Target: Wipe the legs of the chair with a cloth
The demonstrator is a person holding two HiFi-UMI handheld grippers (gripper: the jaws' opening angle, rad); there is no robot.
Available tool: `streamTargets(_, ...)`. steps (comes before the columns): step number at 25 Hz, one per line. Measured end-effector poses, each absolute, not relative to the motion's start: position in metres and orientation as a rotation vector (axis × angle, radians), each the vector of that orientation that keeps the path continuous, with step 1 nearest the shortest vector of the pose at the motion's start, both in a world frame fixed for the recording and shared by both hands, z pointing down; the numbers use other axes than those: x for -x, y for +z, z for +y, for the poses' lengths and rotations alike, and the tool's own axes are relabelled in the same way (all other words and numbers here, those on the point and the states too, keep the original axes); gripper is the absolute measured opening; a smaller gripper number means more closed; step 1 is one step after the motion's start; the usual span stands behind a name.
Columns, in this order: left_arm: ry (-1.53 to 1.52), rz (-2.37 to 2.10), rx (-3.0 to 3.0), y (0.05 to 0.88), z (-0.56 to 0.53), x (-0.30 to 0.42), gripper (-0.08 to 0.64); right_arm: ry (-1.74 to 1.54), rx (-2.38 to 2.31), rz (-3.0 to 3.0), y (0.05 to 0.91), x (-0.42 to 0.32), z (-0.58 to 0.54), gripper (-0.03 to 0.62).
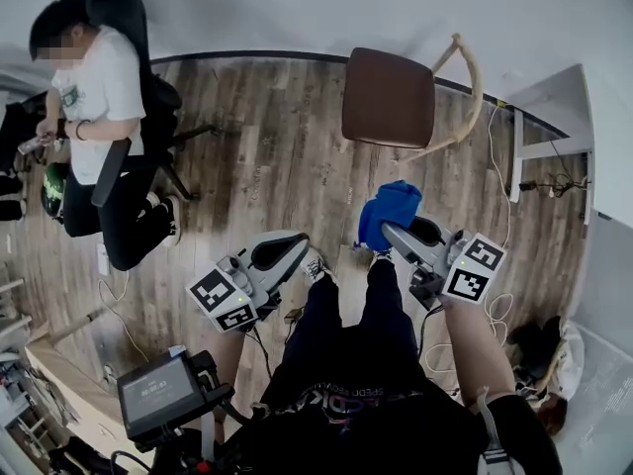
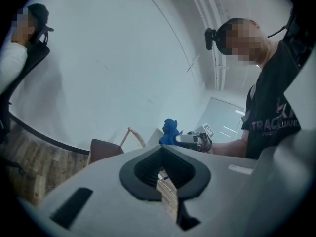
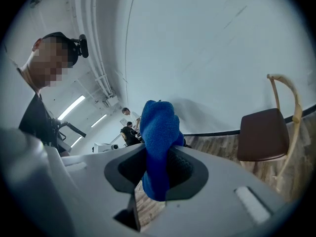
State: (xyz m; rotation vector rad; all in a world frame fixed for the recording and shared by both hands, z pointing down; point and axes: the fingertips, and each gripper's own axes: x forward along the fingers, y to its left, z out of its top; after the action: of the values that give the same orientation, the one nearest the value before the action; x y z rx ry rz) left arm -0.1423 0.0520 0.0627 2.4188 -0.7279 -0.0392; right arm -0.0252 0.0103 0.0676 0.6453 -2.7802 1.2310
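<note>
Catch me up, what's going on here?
A standing person holds a tool in each hand. The right tool is shut on a blue cloth, raised in front of them. The left tool is shut and empty. The brown-seated chair stands apart ahead, its legs not yet touched. Another person sits off to the left.

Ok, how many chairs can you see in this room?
2. A brown-seated wooden chair stands by the wall ahead; a black office chair is at the far left, with a person sitting in it. More may be hidden.
</note>
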Motion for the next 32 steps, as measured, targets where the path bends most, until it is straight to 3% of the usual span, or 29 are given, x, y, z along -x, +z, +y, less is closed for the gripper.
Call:
streamTargets(19,0.059,-0.929,-2.377,0.224,-0.021,0.050,-0.002,1.426,-0.346,-2.625,0.261,-0.021,-0.098,0.100)
streamTargets(32,0.018,-0.838,-2.465,0.361,-0.030,0.043,-0.002,1.400,-0.448,-2.579,0.425,0.016,-0.121,0.098)
